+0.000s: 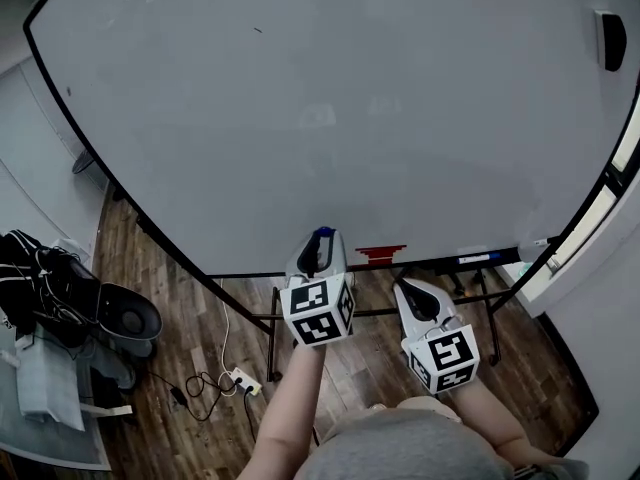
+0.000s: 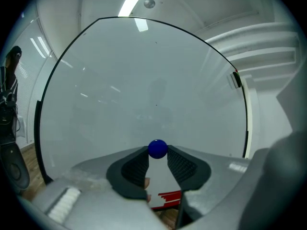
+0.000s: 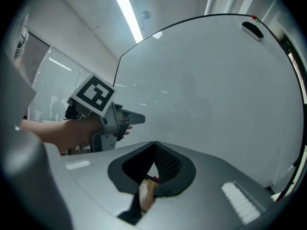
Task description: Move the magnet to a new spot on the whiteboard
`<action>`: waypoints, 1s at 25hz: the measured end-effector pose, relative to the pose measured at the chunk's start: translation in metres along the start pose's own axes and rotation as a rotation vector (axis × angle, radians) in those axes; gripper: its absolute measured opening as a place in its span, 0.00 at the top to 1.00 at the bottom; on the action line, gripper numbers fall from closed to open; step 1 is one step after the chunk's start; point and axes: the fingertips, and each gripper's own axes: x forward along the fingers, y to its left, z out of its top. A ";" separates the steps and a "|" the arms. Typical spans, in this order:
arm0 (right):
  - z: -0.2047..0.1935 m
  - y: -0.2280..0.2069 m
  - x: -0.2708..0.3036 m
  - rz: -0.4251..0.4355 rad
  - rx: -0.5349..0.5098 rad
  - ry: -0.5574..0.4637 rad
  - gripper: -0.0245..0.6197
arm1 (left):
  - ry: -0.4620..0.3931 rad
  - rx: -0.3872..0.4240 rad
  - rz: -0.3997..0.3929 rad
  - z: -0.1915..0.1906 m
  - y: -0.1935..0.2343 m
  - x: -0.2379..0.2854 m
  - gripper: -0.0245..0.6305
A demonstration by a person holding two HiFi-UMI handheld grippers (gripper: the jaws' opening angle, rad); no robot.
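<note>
My left gripper (image 2: pixel 158 152) pinches the blue magnet (image 2: pixel 157 148) between the tips of its jaws, close before the whiteboard (image 2: pixel 144 80) near its lower edge, while my right gripper (image 3: pixel 154 145) has its jaws closed together on nothing.
</note>
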 end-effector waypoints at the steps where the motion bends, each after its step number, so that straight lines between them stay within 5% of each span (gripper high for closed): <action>1: 0.001 0.002 -0.001 0.003 0.000 -0.003 0.96 | 0.001 0.000 -0.002 0.001 0.002 -0.006 0.76; 13: 0.005 0.032 -0.008 0.069 -0.003 -0.005 0.96 | -0.019 0.031 -0.037 0.039 0.012 -0.064 0.76; 25: 0.013 0.037 0.018 0.102 -0.015 -0.031 0.96 | -0.081 0.140 -0.089 0.112 0.015 -0.051 0.76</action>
